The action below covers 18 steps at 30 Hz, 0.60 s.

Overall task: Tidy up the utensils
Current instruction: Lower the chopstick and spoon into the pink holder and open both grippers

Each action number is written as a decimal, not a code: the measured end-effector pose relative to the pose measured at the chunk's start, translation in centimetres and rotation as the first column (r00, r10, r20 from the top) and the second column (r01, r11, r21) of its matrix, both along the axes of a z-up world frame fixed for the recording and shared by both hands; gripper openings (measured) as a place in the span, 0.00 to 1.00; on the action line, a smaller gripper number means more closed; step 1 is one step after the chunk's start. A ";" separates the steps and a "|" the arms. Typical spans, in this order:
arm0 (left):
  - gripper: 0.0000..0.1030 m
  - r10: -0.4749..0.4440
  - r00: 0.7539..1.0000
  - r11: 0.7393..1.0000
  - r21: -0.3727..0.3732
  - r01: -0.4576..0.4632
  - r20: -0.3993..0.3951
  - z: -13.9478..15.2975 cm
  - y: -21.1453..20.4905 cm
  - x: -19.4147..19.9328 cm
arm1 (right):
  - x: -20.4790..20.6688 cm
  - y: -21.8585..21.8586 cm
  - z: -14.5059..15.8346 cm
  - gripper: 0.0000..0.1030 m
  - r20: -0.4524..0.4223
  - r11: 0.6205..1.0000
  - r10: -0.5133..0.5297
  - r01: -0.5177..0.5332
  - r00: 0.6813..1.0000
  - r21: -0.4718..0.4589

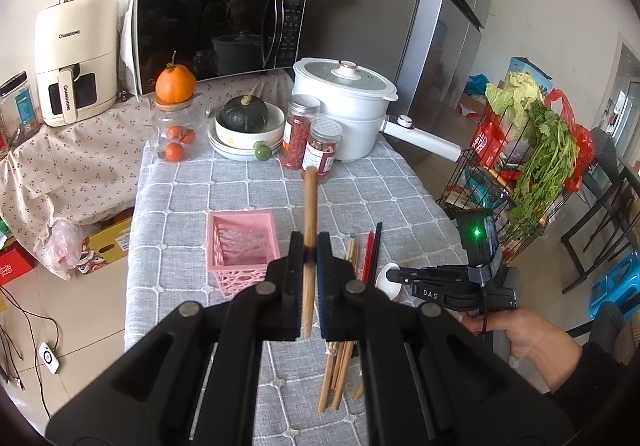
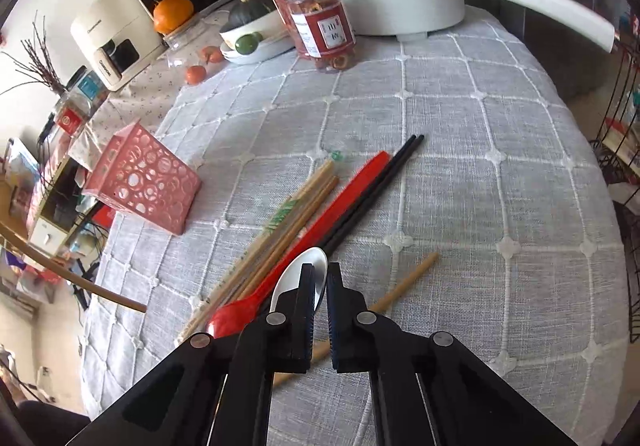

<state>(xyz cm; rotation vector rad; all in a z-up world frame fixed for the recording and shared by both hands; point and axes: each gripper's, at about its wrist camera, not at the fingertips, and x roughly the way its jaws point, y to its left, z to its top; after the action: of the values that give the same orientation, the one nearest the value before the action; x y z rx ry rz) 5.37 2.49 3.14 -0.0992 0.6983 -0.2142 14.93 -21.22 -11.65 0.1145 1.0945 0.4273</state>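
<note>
Left gripper (image 1: 311, 250) fingers clamped mid-shaft on a light, stiff chopstick (image 1: 310, 206), basket (image 1: 240, 242) just left; right gripper (image 2: 319, 278) fingers slightly apart over slippery, fragile white spoon (image 2: 304, 274).

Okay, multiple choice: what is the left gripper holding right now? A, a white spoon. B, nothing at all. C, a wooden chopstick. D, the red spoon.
C: the left gripper has its jaws shut on a wooden chopstick, raised above the table near the pink basket.
</note>
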 end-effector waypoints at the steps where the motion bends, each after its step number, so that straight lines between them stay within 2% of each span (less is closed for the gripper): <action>1: 0.06 0.005 1.000 1.000 0.001 -0.005 0.011 0.2 0.1 -0.1 | -0.2 0.1 0.6 0.04 0.015 1.000 0.006 -0.006 1.000 0.008; 7: 0.06 0.046 0.993 0.999 -0.013 -0.045 0.109 2.5 1.0 -0.8 | -1.3 0.9 5.1 0.04 0.148 0.999 -0.003 0.009 0.989 -0.039; 12: 0.06 0.116 0.969 0.993 -0.023 -0.113 0.220 4.5 2.4 -0.9 | -2.3 1.5 9.0 0.04 0.272 0.998 -0.031 0.044 0.962 -0.044; 18: 0.06 0.180 0.937 0.982 -0.001 -0.188 0.298 4.2 3.3 0.7 | -2.5 2.3 12.0 0.04 0.375 0.993 -0.092 0.114 0.923 -0.036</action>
<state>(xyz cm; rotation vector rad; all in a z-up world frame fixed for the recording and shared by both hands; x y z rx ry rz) 6.08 5.81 7.33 -0.1025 0.3882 -0.0371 12.39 -18.88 0.33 0.0377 0.7204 0.3064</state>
